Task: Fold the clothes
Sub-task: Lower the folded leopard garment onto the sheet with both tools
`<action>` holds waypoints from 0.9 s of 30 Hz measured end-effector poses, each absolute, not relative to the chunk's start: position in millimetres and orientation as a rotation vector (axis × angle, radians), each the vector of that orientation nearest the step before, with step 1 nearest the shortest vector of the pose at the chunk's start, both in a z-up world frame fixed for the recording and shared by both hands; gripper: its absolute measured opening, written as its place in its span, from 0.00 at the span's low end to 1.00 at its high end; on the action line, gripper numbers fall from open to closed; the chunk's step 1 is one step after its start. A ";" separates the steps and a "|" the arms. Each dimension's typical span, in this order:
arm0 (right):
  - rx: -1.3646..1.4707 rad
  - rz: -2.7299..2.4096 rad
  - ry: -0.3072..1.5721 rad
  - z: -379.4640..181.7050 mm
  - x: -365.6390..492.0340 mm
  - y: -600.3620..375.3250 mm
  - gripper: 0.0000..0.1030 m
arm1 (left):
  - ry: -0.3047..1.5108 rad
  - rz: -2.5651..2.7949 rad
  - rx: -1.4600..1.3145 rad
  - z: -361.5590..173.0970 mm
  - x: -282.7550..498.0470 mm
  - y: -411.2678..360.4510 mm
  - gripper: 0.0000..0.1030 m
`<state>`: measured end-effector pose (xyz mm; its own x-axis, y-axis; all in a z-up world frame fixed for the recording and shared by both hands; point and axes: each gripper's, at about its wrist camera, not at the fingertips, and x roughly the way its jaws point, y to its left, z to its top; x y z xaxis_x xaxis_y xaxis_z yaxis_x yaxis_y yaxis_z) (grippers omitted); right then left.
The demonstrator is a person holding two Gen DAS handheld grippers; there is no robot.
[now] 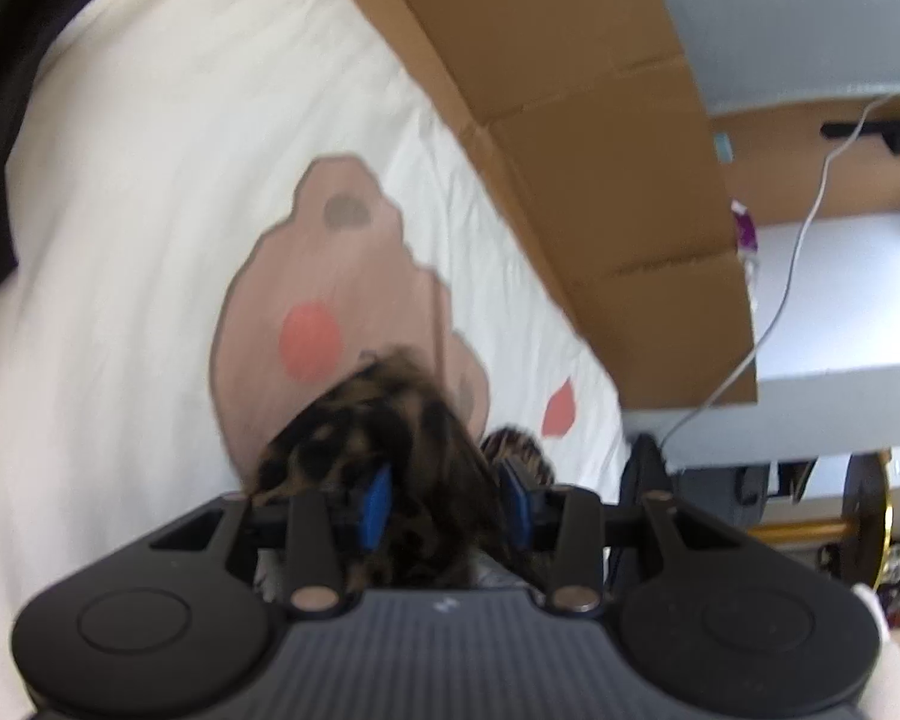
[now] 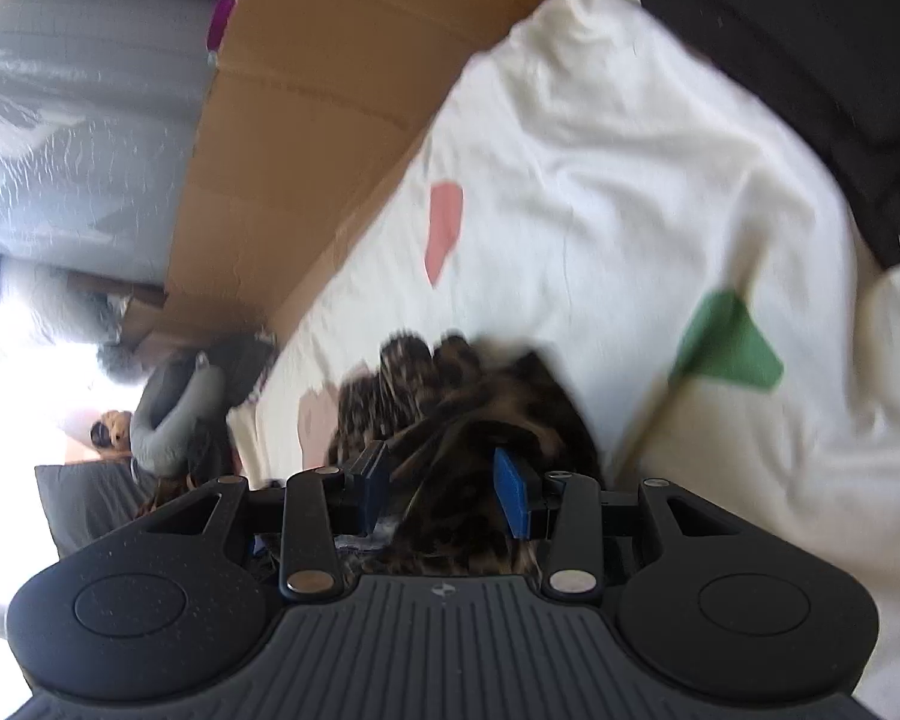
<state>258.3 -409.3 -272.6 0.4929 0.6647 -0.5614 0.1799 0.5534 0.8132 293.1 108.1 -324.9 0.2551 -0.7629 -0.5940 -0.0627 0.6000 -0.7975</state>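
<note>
A dark brown leopard-print garment (image 1: 384, 420) is bunched up above a white bed sheet (image 1: 150, 240) that carries a printed tan bear. In the left wrist view, my left gripper (image 1: 447, 504) is shut on a thick fold of the garment, which fills the gap between the blue pads (image 1: 379, 501). In the right wrist view the same garment (image 2: 480, 408) bulges between the blue pads (image 2: 513, 495) of my right gripper (image 2: 441, 489), which is also shut on it. Both views are blurred by motion. The rest of the garment is hidden under the grippers.
A flattened cardboard sheet (image 1: 570, 120) stands along the far side of the bed (image 2: 630, 150). Black fabric (image 1: 12, 60) lies at the bed's corner and appears again as black fabric (image 2: 810, 60). A white cable (image 1: 810, 210) hangs beyond the cardboard. Cluttered floor items (image 2: 174, 414) lie past the bed's end.
</note>
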 end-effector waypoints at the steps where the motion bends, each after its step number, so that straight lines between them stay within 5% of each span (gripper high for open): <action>1: 0.972 0.353 1.032 -271.0 260.2 -410.7 0.41 | 1.228 -0.552 -0.828 -323.5 295.3 108.4 0.40; 24: 0.510 0.274 1.035 -265.1 260.1 -387.4 0.40 | 1.133 -0.507 -0.149 -318.2 297.5 55.5 0.33; 27: 0.497 0.270 1.042 -269.1 263.0 -383.1 0.11 | 1.111 -0.528 -0.106 -317.2 294.8 49.0 0.25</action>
